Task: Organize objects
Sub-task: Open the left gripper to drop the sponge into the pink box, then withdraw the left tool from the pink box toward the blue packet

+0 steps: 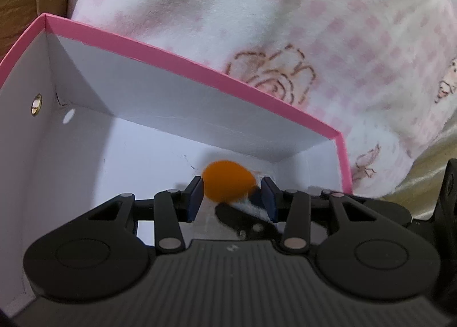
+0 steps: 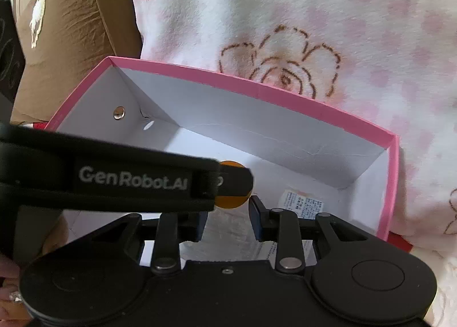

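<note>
Left wrist: fuzzy orange ball (image 1: 227,185), white-lined box (image 1: 200,115).

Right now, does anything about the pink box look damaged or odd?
Slightly. The pink box has a wavy crease along its inner far wall and a small tear near the rivet at the left corner. Otherwise nothing stands out.

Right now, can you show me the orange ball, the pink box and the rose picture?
orange ball (image 1: 227,182): left wrist view, its round front.
pink box (image 2: 300,102): right wrist view, far rim.
rose picture (image 2: 281,71): right wrist view, flower's middle, on the blanket.
</note>
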Available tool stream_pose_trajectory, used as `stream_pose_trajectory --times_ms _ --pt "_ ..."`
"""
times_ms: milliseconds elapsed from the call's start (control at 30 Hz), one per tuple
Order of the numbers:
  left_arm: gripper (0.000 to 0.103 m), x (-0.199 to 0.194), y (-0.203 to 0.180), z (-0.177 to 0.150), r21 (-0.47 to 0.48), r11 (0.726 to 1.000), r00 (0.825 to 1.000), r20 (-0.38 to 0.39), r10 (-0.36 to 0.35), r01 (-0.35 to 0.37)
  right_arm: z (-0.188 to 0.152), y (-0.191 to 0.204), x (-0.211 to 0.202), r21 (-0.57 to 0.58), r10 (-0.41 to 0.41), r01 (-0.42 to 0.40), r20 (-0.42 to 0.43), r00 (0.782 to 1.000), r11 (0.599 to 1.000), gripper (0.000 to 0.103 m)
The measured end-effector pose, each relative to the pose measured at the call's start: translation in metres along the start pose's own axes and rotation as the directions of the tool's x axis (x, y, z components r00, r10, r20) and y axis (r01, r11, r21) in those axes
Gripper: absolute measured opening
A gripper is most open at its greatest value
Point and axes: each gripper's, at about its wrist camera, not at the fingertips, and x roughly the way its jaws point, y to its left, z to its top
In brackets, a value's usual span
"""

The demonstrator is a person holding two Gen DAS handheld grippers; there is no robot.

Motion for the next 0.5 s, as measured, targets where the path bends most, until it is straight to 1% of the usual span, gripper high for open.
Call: stream_pose_trajectory --times_ms 100,167,200,267,433,500 --pt "0.042 -0.008 -0.002 -0.004 0.014 0.999 0.999 0.023 0.047 -0.048 -0.002 -0.002 -0.007 0.022 -0.032 0.031 0.045 0.998 0.999 0.036" --pt "0.042 -0.015 -0.004 -0.005 0.021 0.998 0.998 0.021 0.067 -0.067 -0.002 -0.003 -0.012 0.048 -0.031 0.029 0.05 0.998 0.998 0.036" --pt "0.042 -0.02 -0.005 -0.006 0.024 0.998 0.998 0.022 0.065 -0.066 -0.003 -0.004 -0.017 0.062 -0.022 0.019 0.052 0.998 0.998 0.036" --pt "0.042 -0.036 -0.008 -0.009 0.031 0.998 0.997 0.037 0.061 -0.062 -0.01 0.0 -0.031 0.067 -0.016 0.012 0.063 0.998 0.998 0.037" --pt "0.043 -0.078 -0.007 -0.019 0.053 0.993 0.992 0.061 0.106 -0.11 -0.027 0.025 -0.069 0.026 -0.049 0.046 0.093 0.994 0.999 0.037" --pt "0.043 -0.096 -0.006 -0.024 0.058 0.991 0.991 0.064 0.114 -0.118 -0.024 0.027 -0.081 0.038 -0.034 0.031 0.101 0.994 0.999 0.037"
